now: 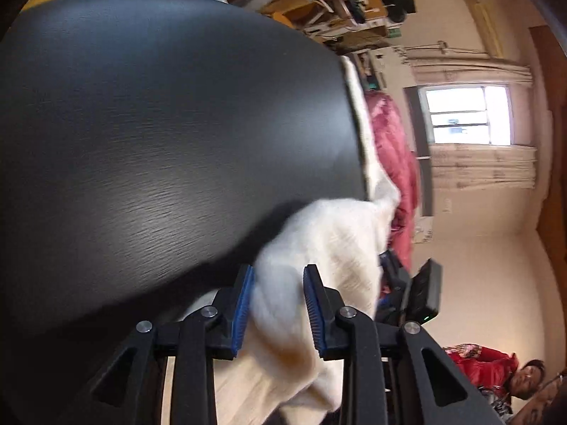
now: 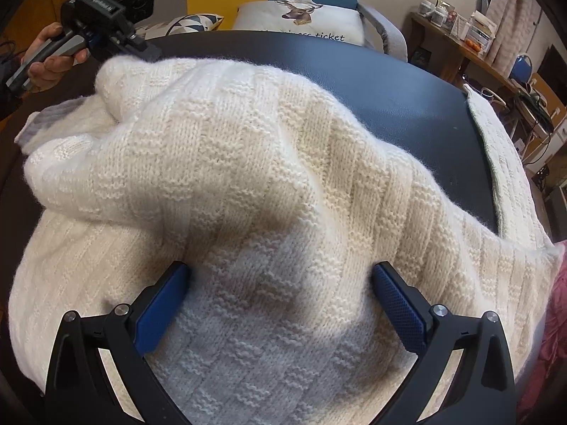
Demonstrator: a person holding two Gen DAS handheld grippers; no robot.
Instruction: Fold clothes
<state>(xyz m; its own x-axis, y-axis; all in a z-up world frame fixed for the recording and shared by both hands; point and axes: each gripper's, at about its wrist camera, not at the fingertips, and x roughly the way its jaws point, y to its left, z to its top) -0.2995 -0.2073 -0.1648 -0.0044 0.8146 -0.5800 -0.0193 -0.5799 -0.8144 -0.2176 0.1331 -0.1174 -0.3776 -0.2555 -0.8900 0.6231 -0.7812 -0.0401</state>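
Observation:
A cream knitted sweater (image 2: pixel 269 184) lies bunched on a black table (image 2: pixel 418 106). My left gripper (image 1: pixel 278 276) is shut on a fold of the sweater (image 1: pixel 319 248) and holds it lifted above the table (image 1: pixel 159 124); in the right wrist view it shows at the far left (image 2: pixel 106 17), gripping the sweater's far edge. My right gripper (image 2: pixel 280 276) is open, its blue pads wide apart, low over the near part of the sweater, which bulges up between the fingers.
A pink garment (image 1: pixel 397 163) hangs at the table's far side, also seen at the right edge (image 2: pixel 556 318). A sofa with a deer pillow (image 2: pixel 301 17) stands behind the table. Shelves and a desk (image 2: pixel 460 35) line the right wall. A person in red (image 1: pixel 496 372) sits nearby.

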